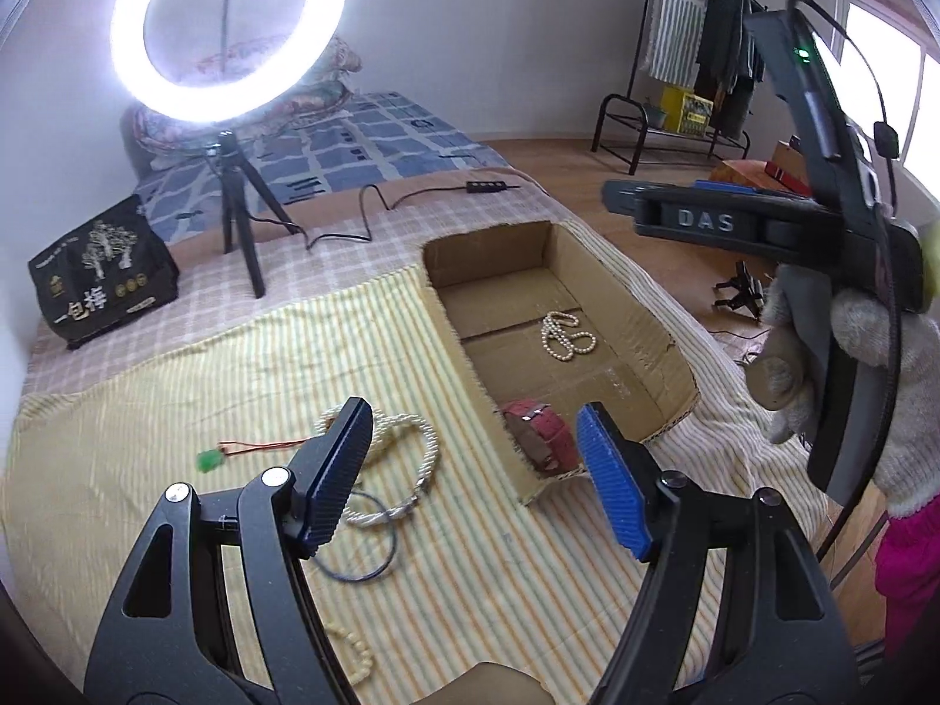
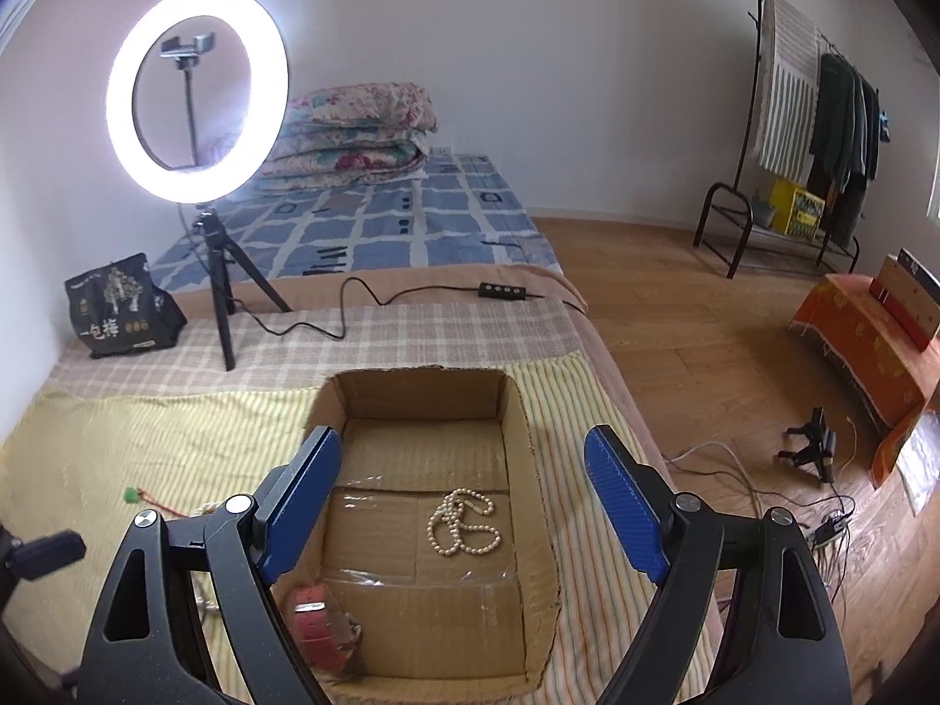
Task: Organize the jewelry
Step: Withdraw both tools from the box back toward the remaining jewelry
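A shallow cardboard box (image 1: pixel 658 317) (image 2: pixel 531 458) lies on the striped cloth. Inside it are a pearl necklace (image 1: pixel 565 338) (image 2: pixel 464 523) and a red watch (image 1: pixel 543 437) (image 2: pixel 317 625). My left gripper (image 1: pixel 476 476) is open and empty above the cloth, left of the box. Under it lie a large pearl necklace (image 1: pixel 411 446), a thin dark ring (image 1: pixel 358 552), a green pendant on a red cord (image 1: pixel 208 459) (image 2: pixel 132 493) and beige beads (image 1: pixel 355 655). My right gripper (image 2: pixel 464 505) is open and empty above the box; it also shows in the left wrist view (image 1: pixel 734 223).
A lit ring light on a tripod (image 1: pixel 235 41) (image 2: pixel 197 97) stands at the back left, its cable and switch (image 2: pixel 499 291) trailing right. A black bag (image 1: pixel 103 279) (image 2: pixel 120 308) sits by the wall. The bed edge drops to a wooden floor (image 2: pixel 705 364) on the right.
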